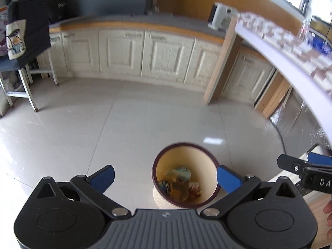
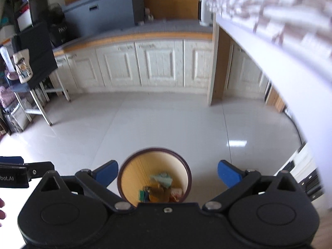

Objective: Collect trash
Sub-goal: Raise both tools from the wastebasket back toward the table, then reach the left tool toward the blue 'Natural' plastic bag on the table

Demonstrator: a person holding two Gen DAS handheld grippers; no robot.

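Note:
A round beige waste bin [image 1: 164,199] with a dark rim stands on the tiled floor, holding several crumpled wrappers [image 1: 180,184]. My left gripper [image 1: 166,177] hovers above it, open, nothing between its blue pads [image 1: 103,177]. In the right wrist view the same bin [image 2: 128,178] sits below my right gripper [image 2: 168,173], also open and empty, with trash [image 2: 161,188] visible at the bottom. The right gripper's tip shows at the right edge of the left view [image 1: 307,167]; the left gripper's tip shows at the left edge of the right view [image 2: 22,172].
A white table edge [image 1: 290,66] with blurred items curves along the right. Cream cabinets [image 1: 145,54] under a counter line the far wall. A stool with a dark cloth and a tote bag [image 1: 15,39] stands at left. Glossy floor tiles [image 1: 103,124] spread between.

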